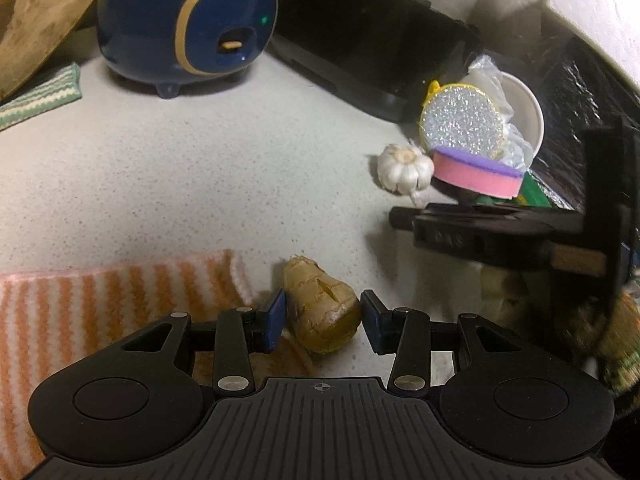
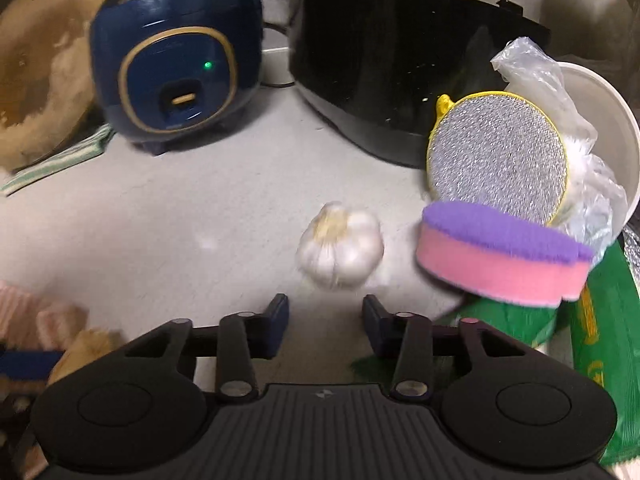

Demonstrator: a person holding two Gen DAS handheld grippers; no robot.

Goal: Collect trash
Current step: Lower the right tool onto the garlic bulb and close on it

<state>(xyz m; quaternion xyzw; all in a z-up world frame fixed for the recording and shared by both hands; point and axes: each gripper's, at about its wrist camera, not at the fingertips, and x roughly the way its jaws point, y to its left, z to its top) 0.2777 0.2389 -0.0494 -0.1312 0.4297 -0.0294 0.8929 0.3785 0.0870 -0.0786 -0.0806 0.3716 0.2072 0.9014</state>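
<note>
A piece of ginger (image 1: 322, 312) lies on the speckled counter between the fingers of my left gripper (image 1: 323, 322), which is open around it with both pads close to its sides. A garlic bulb (image 2: 341, 251) lies on the counter just ahead of my right gripper (image 2: 325, 326), which is open and empty. The garlic also shows in the left wrist view (image 1: 405, 168), and the right gripper (image 1: 472, 236) appears there as a dark shape at the right. The ginger shows at the lower left of the right wrist view (image 2: 82, 354).
A blue rice cooker (image 2: 176, 68) and a black appliance (image 2: 400, 64) stand at the back. A pink-purple sponge (image 2: 500, 256), a glittery scrubber (image 2: 498, 158), a white bowl (image 2: 612, 128) with plastic and a green packet (image 2: 600, 344) crowd the right. An orange striped cloth (image 1: 100, 304) lies left.
</note>
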